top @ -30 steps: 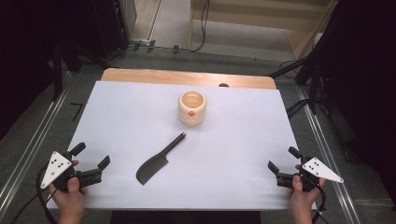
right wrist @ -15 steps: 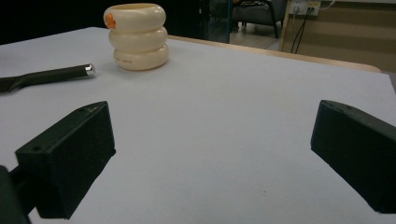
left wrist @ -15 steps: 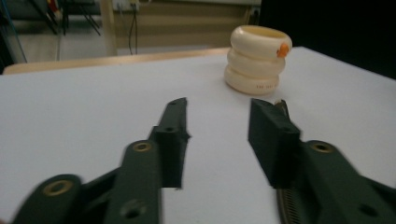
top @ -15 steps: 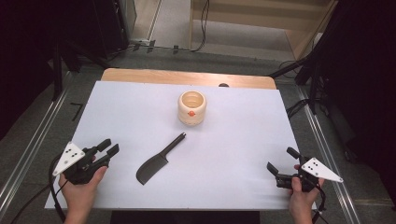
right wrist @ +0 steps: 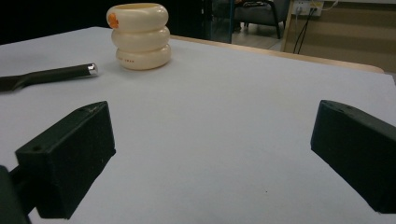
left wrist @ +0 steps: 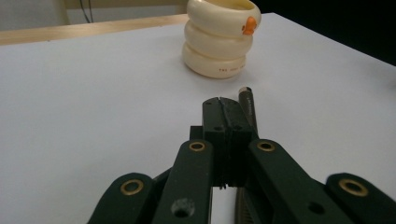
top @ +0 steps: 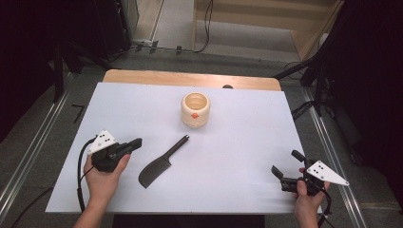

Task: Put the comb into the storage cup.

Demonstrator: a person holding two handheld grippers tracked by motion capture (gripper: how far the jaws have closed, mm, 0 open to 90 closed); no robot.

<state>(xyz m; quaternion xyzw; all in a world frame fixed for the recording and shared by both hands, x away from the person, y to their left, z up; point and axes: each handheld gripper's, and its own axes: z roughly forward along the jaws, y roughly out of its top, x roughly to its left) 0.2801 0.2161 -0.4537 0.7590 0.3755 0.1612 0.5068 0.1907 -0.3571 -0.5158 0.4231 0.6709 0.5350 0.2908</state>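
Cleaver (top: 161,164), matte black with a broad blade and slim metal-capped handle, is lying flat on the white table (top: 237,142), near a cream ribbed cup (top: 195,109). Left gripper (top: 137,142) is closing emptily beside it; right gripper (top: 285,164) is gaping open.

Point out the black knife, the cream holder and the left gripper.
black knife (top: 156,171), high view, on the blade.
cream holder (top: 195,116), high view, on its front wall.
left gripper (left wrist: 223,116), left gripper view, at the shut jaw tips.
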